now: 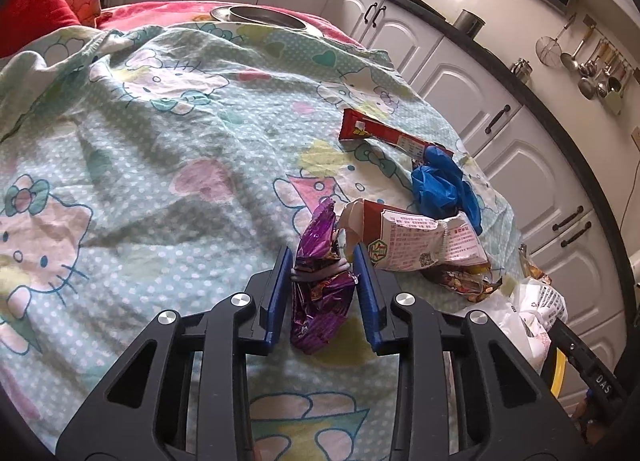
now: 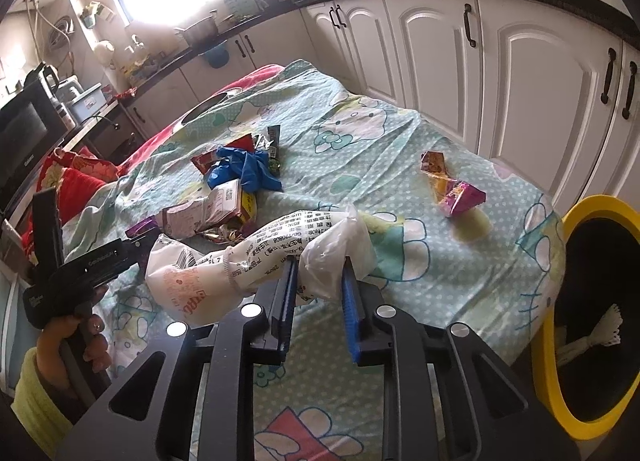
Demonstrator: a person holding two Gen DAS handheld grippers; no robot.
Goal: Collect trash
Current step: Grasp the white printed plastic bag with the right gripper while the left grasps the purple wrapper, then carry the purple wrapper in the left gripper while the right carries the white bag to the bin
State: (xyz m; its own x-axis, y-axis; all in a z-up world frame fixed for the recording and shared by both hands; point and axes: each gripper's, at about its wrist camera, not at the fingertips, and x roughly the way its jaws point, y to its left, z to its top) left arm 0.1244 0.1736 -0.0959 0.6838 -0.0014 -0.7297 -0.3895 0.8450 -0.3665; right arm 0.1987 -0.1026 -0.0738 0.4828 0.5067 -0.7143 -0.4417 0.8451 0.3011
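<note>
The left gripper has its blue pads pressed on a crumpled purple wrapper standing on the cartoon-print sheet. The right gripper is pinched onto a white plastic bag just above the sheet.

Only the left wrist view shows the long red wrapper clearly beside the blue glove. Only the right wrist view shows the yellow-rimmed bin at the sheet's edge (something pale, perhaps paper, lies inside) and a purple-and-orange wrapper lying apart.
</note>
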